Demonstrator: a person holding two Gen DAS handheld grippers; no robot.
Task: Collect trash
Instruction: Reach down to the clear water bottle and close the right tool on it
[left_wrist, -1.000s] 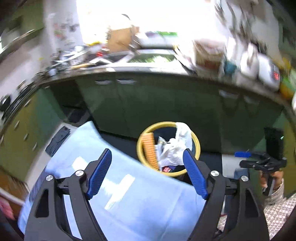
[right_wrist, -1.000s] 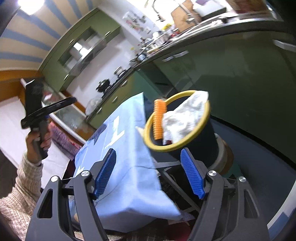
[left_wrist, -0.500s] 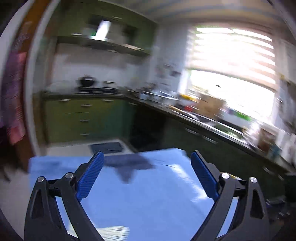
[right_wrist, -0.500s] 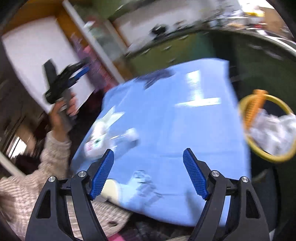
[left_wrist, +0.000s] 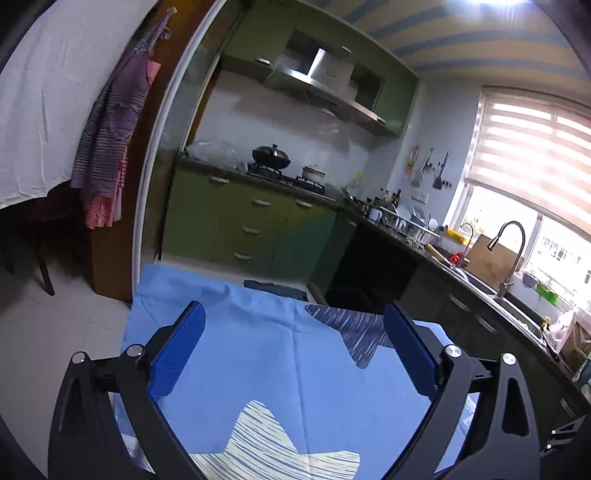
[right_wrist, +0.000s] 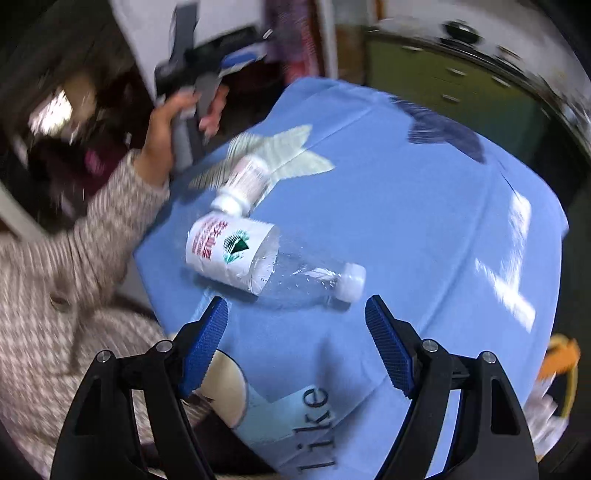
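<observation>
On the blue tablecloth (right_wrist: 406, 206) a white paper cup (right_wrist: 229, 254) lies on its side. A clear plastic bottle (right_wrist: 310, 280) with a white cap lies with its base at the cup's mouth. A small white bottle (right_wrist: 245, 181) lies just beyond them. My right gripper (right_wrist: 295, 306) hovers open above the cloth, just short of the clear bottle, with nothing between its fingers. My left gripper (left_wrist: 291, 314) is over the bare cloth (left_wrist: 266, 354), its jaws opening and empty. The yellow-rimmed trash bin (right_wrist: 567, 369) with trash inside peeks in at the lower right edge.
A person's hand (right_wrist: 162, 125) and knitted sleeve (right_wrist: 85, 251) are at the table's left side. Green kitchen cabinets (left_wrist: 251, 229), a stove with a wok (left_wrist: 271, 157) and a sink tap (left_wrist: 511, 251) stand beyond the table. An apron (left_wrist: 110, 140) hangs by the door frame.
Both views have swung away from the trash bin onto the table. The right one now looks down at the cup and bottles; the left jaws stand wider apart.
</observation>
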